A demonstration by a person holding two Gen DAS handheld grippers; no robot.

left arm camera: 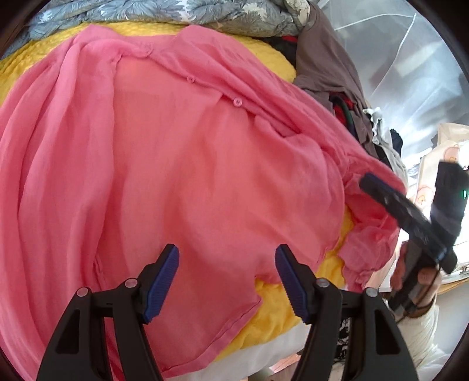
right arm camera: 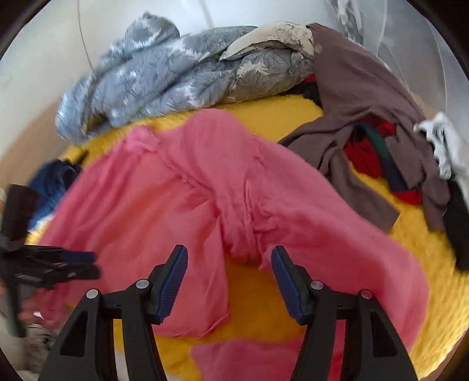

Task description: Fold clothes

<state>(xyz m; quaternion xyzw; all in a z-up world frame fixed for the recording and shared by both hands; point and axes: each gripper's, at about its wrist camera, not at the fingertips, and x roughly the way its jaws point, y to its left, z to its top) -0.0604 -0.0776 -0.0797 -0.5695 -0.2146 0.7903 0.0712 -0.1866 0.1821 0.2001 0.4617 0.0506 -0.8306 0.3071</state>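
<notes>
From the left wrist camera, I see my left gripper (left arm camera: 227,281) with its jaws spread wide, nothing between them; the blue pads (left arm camera: 164,281) hang just above the lower part of the pink shirt (left arm camera: 181,164). The shirt lies spread across the yellow bedspread (left arm camera: 272,307), its button placket running diagonally toward the upper left. At the right edge my right gripper (left arm camera: 369,180) reaches in, its tip against the shirt's bunched sleeve end; from this angle I cannot tell how its jaws stand. Behind the shirt sit a grey floral duvet (left arm camera: 164,11) and a brown garment (left arm camera: 325,55) draped over darker clothes.

From the right wrist camera, my right gripper (right arm camera: 230,282) shows its jaws wide apart and holding nothing. They sit over a gap in the pink shirt (right arm camera: 205,181) where the yellow bedspread (right arm camera: 249,281) shows through, with pink cloth on either side. The picture is blurred. My left gripper (right arm camera: 85,263) enters from the left edge, by the shirt's hem. Farther back lie the grey floral duvet (right arm camera: 164,76) and the brown garment (right arm camera: 360,96) on top of red and dark green clothes (right arm camera: 372,152), with a blue garment (right arm camera: 49,181) at the left and a white garment (right arm camera: 442,140) at the right.
</notes>
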